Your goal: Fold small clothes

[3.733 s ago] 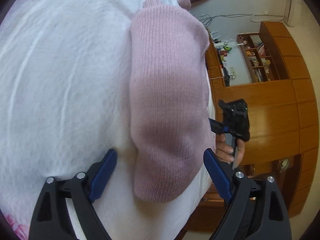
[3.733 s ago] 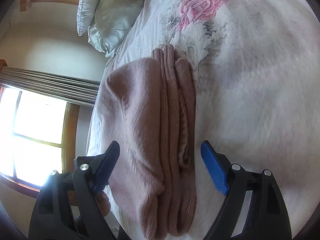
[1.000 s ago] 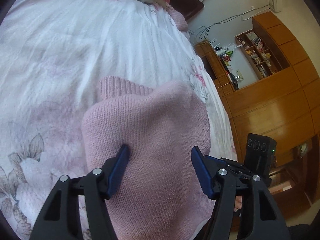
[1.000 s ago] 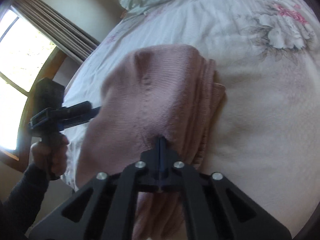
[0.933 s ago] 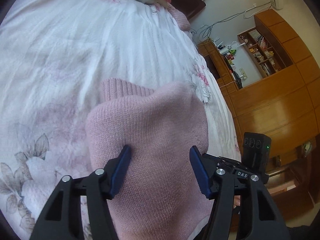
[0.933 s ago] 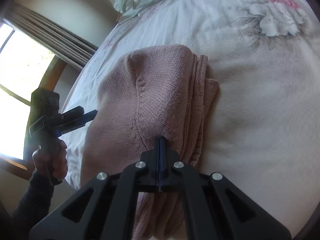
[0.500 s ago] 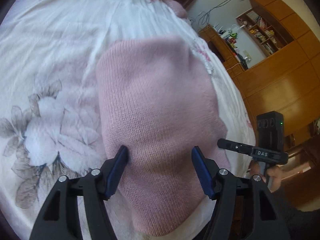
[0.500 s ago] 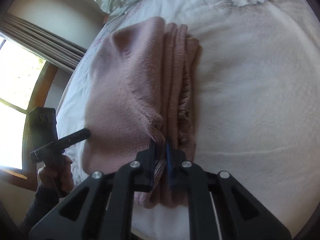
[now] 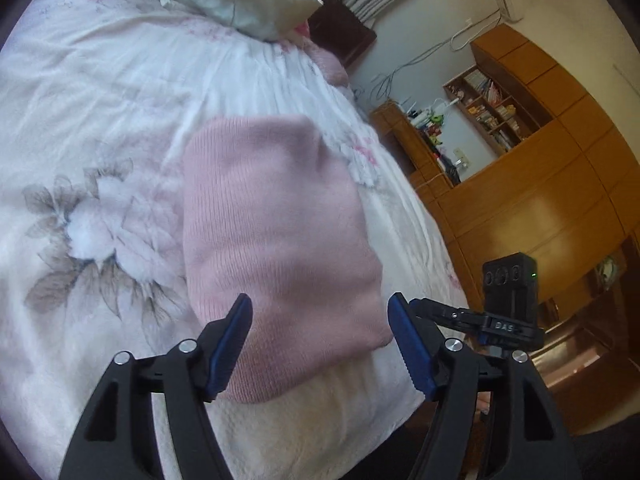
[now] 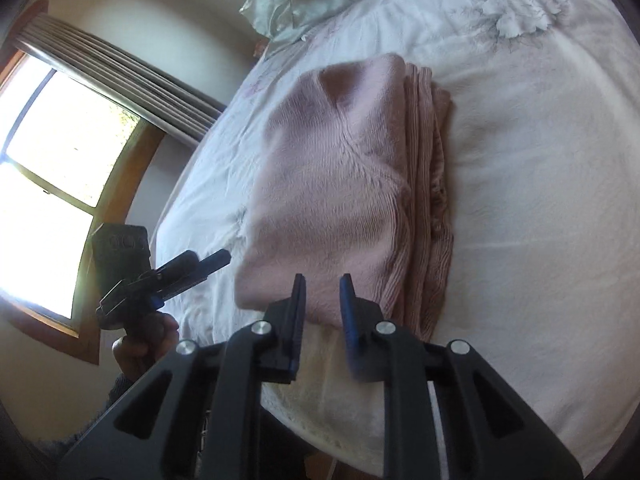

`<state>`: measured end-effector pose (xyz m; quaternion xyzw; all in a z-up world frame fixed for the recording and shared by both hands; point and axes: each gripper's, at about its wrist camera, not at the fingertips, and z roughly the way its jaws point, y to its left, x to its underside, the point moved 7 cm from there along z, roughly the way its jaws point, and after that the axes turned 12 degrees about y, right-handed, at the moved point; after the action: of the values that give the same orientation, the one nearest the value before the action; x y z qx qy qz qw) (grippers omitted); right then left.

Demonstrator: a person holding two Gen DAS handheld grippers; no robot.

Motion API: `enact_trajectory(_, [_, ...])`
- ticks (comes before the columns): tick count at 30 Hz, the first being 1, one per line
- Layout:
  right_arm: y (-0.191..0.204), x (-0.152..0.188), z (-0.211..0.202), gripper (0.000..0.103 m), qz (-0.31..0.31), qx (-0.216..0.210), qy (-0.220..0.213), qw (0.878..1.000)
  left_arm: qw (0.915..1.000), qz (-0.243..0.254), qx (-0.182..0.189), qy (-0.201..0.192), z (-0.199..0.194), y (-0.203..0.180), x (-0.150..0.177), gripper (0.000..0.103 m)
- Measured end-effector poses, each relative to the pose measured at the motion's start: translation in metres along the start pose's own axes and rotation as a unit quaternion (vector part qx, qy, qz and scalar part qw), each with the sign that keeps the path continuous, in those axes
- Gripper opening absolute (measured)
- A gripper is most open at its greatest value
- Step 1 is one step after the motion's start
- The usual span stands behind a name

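The white letters "DAS" stand on the black body of the right gripper [image 9: 404,312], at the right of the left wrist view.

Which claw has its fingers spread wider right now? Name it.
The left claw: its blue pads stand far apart, framing the near edge of the folded pink sweater. The right claw shows only a narrow gap, with nothing between its fingers.

Sunlit window [image 10: 52,184], wooden wardrobe [image 9: 560,184], floral bedspread [image 9: 88,184].
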<state>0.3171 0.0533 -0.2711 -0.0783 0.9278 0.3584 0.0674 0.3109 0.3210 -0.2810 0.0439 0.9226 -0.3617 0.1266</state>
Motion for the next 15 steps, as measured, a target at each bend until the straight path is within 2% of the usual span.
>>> enact_trajectory(1, [-0.009, -0.001, 0.012, 0.018, 0.011, 0.008, 0.015, 1.000, 0.9997, -0.014, -0.009, 0.016, 0.015, 0.008, 0.003, 0.071])
enact_trajectory(4, [-0.034, 0.003, 0.026, 0.008, 0.027, 0.051, 0.023, 0.998, 0.9995, -0.018, -0.026, 0.008, 0.020, 0.005, 0.007, 0.075])
enact_trajectory(6, [-0.021, 0.007, 0.012, 0.023, 0.018, 0.055, 0.007, 0.998, 0.9992, -0.020, -0.035, 0.005, 0.007, -0.010, 0.012, 0.081])
enact_trajectory(7, [-0.010, 0.011, 0.002, 0.038, 0.006, 0.071, -0.004, 0.997, 0.9985, -0.012, -0.054, 0.002, -0.002, -0.018, 0.017, 0.086])
enact_trajectory(8, [0.002, 0.015, -0.010, 0.051, -0.012, 0.094, -0.019, 0.995, 0.9959, -0.003, -0.091, -0.003, -0.013, -0.027, 0.023, 0.090])
enact_trajectory(9, [0.018, 0.021, -0.024, 0.058, -0.033, 0.119, -0.039, 0.992, 0.9899, 0.005, -0.141, -0.011, -0.026, -0.037, 0.032, 0.090])
enact_trajectory(11, [0.051, 0.040, -0.053, 0.088, -0.071, 0.168, -0.081, 0.980, 0.9722, 0.025, -0.231, -0.031, -0.055, -0.061, 0.057, 0.095])
enact_trajectory(13, [0.081, 0.067, -0.078, 0.098, -0.100, 0.223, -0.124, 0.962, 0.9568, 0.038, -0.283, -0.055, -0.083, -0.086, 0.082, 0.095])
enact_trajectory(15, [0.104, 0.095, -0.091, 0.100, -0.115, 0.269, -0.140, 0.946, 0.9442, 0.047, -0.314, -0.086, -0.109, -0.110, 0.109, 0.095])
